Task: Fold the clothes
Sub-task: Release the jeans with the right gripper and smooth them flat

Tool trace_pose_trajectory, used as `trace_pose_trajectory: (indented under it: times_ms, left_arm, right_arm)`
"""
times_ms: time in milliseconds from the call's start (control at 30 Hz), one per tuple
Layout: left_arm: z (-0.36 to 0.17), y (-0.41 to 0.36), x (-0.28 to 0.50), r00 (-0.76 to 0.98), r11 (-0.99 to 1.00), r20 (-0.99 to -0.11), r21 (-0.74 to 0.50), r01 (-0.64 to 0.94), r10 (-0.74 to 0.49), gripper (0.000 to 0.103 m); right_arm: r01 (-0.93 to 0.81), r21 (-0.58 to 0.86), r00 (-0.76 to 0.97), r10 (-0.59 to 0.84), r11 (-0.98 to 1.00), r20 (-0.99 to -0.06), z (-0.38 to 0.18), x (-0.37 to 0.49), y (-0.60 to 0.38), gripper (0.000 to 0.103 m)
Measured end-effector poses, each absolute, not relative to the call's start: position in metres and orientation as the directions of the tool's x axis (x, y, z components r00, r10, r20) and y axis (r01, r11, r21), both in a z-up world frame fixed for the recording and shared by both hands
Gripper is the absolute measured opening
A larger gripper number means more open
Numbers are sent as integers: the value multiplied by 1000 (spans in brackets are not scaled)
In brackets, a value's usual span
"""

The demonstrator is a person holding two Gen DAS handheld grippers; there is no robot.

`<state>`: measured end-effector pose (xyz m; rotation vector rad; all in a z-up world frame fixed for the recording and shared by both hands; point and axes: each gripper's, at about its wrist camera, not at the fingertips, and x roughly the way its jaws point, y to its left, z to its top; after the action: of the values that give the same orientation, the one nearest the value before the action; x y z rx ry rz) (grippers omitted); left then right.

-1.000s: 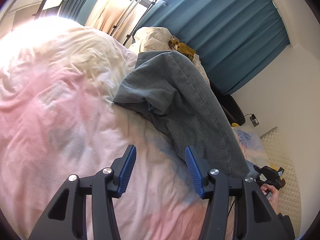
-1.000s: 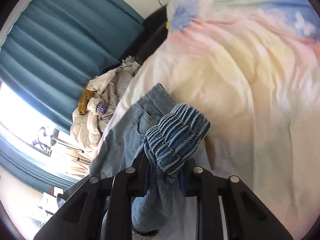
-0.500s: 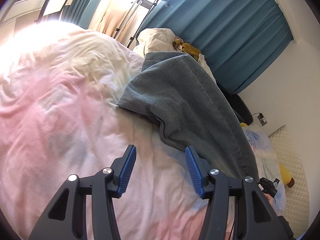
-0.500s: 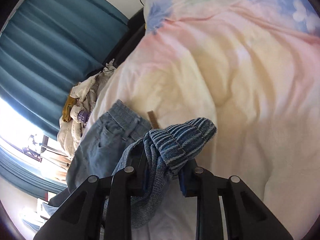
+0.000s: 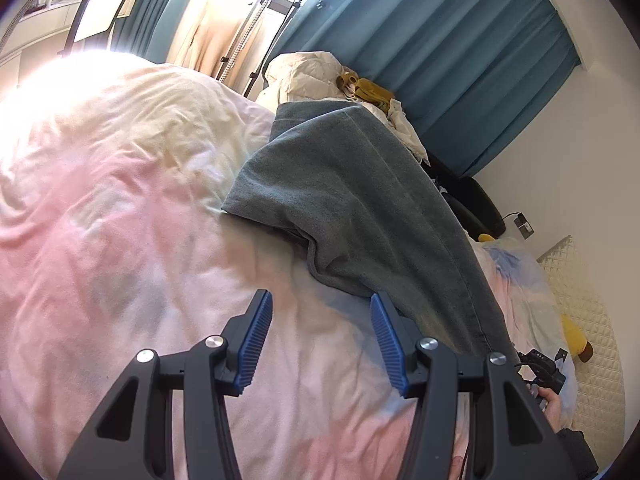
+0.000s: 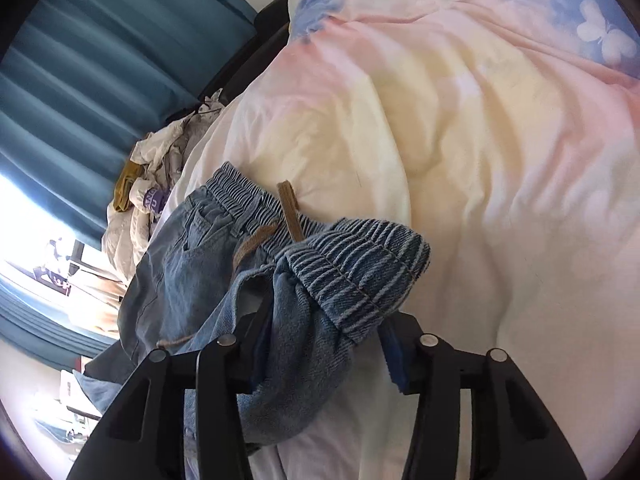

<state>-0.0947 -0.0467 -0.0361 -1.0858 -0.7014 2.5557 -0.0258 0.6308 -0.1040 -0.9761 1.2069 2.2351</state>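
The jeans [image 5: 360, 216] lie along the bed's pastel duvet [image 5: 120, 240], running from the 12 o'clock side of the left wrist view down toward 4 o'clock. Here they show their dull grey-blue side, folded lengthwise, with one loose flap spilling out toward 9 o'clock. By the look of it the first lengthwise fold is made and is just being laid down; the crosswise folds and some smoothing of that flap are left, and a heap of pale clothes [image 5: 320, 76] at the far edge of the bed seems not yet touched.

The left gripper [image 5: 320, 336] hovers low over bare duvet at 6 o'clock, tipped moderately downward, its blue-padded jaws standing wide apart with nothing between them; its right finger sits just beside the edge of the jeans but apart from it. At 4 o'clock a hand [image 5: 554, 404] shows around the other tool's handle.

In the right wrist view the elastic waistband [image 6: 360, 268] is folded over at centre, a tan drawstring [image 6: 288, 216] poking out toward 12 o'clock and the pocket panel toward 9 o'clock. The right gripper [image 6: 324, 352] points steeply down at the bed and its jaws have just been opening: the bunched waistband sits between them, but the right pad is clear of the cloth, so the grip looks let go. The left pad is hidden behind denim.
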Motion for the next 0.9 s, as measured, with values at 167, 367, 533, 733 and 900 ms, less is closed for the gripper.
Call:
trace_pose_trajectory:
  times_ms: [167, 367, 533, 733, 900]
  left_arm:
    - [-26, -49, -83, -691, -864, -597, -497, -78, 407, 53]
    - [-18, -53, -75, -694, -876, -600, -473, -91, 397, 53]
    - [-15, -62, -74, -700, -880, -604, -468, -76, 382, 53]
    - [-18, -65, -82, -693, -899, -629, -434, -65, 353, 53]
    - [-27, -57, -92, -650, -923, -678, -374, -94, 341, 53]
  right_arm:
    - [-628, 494, -655, 67, -601, -752, -73, 4, 604, 65]
    - [-540, 413, -664, 70, -733, -745, -25, -2, 559, 66]
    - [-343, 366, -695, -29, -865, -719, 14, -62, 483, 66]
    - [-122, 323, -665, -164, -939, -729, 26, -155, 371, 66]
    - [-7, 237, -634, -179, -971, -752, 21, -224, 287, 66]
